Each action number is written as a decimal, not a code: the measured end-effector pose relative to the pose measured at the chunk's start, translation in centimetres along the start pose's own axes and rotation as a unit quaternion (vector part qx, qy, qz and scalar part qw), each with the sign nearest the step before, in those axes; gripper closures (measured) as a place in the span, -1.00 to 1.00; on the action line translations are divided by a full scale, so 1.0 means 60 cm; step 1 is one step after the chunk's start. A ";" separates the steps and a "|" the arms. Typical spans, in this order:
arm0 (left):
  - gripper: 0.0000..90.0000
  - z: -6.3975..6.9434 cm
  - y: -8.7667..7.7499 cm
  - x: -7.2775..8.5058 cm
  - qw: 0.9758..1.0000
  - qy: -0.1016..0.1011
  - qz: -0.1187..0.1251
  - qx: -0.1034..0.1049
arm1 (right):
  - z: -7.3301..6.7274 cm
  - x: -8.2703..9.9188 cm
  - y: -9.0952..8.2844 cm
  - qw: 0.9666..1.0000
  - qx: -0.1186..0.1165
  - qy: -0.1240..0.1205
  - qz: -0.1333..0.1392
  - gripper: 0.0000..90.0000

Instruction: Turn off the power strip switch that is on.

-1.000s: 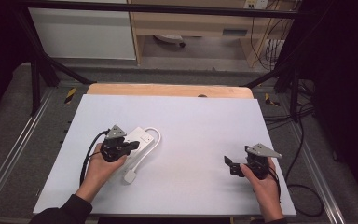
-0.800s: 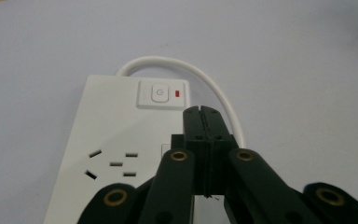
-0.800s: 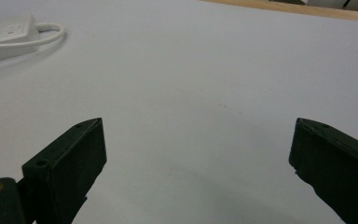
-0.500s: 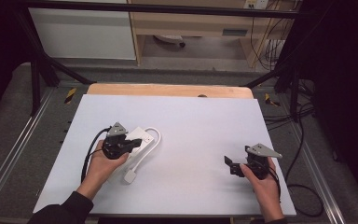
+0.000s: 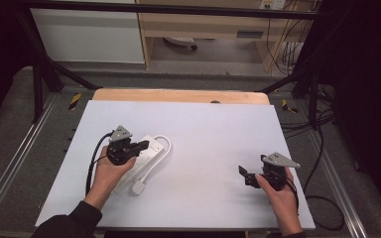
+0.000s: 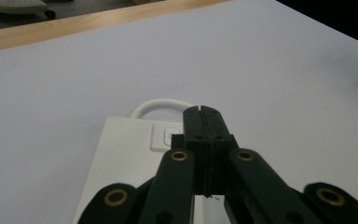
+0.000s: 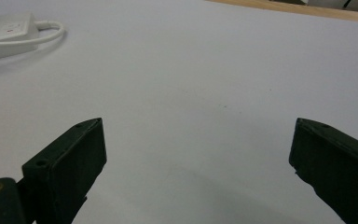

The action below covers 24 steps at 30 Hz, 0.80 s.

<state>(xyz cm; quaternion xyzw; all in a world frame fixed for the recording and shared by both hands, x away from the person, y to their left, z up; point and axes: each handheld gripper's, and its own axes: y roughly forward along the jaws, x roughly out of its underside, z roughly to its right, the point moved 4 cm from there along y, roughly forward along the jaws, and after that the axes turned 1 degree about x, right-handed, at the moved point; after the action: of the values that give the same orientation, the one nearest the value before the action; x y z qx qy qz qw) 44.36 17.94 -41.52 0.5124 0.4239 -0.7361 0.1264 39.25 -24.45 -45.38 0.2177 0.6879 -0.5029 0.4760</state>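
Two grippers are working: we are holding the left gripper [image 6: 204, 122] with jaws pressed together, empty, poised over the white power strip [image 5: 140, 162] on the table [image 5: 218, 124], seemingly aiming at its switch [image 6: 168, 136]. Next we are needing a careful downward press. Our right gripper [image 5: 248, 176] is waiting wide apart, well aside. Contact is hard to judge; the strip's near end is hiding under our hand.

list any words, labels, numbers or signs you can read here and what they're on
None can be read.
White plastic power strip: a small red mark in the right gripper view and a raised switch in the left gripper view, no legible lettering.
Grey plate on the wooden shelf front: too small and blurred to read.
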 end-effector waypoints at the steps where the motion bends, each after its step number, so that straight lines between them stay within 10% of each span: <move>1: 0.99 -0.001 -0.001 -0.001 1.000 0.001 0.002 -0.006 | 0.000 0.000 0.000 1.000 0.000 0.000 0.000 -0.91; 24: -0.78 -0.008 -0.030 -0.026 0.996 -0.021 0.082 -0.017 | -0.003 0.001 0.000 1.000 0.000 -0.003 -0.004 -0.91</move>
<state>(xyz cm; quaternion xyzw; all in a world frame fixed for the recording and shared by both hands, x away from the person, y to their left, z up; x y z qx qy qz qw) 44.24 19.03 -39.33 0.5279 0.3902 -0.7262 0.2042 39.14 -24.30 -45.41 0.2135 0.6873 -0.5053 0.4762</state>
